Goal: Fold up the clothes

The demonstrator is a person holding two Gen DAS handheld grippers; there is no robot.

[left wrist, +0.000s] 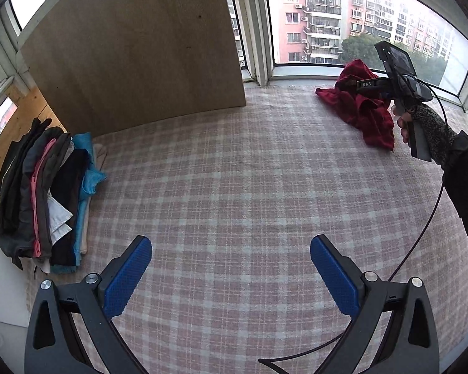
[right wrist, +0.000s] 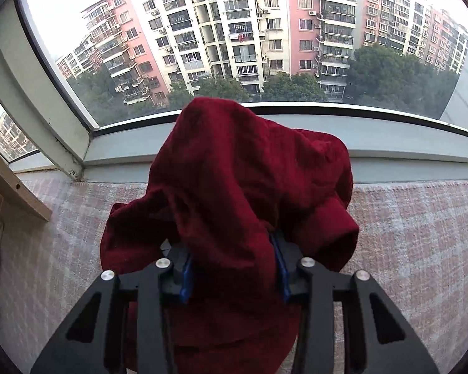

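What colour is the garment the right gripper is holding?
Dark red garment, seen best in the right wrist view, clamped in the right gripper.

a pink and white checked cover [left wrist: 234, 187] spreads across the flat surface ahead of the tongs. a bare wooden board [left wrist: 134, 50] stands upright at its far edge, ahead and to the left. beyond it runs a grey window sill [right wrist: 390, 143] under wide panes [right wrist: 202, 31]. outside stand tall pink and white apartment blocks [right wrist: 234, 25] with green trees [right wrist: 390, 74] at their feet.
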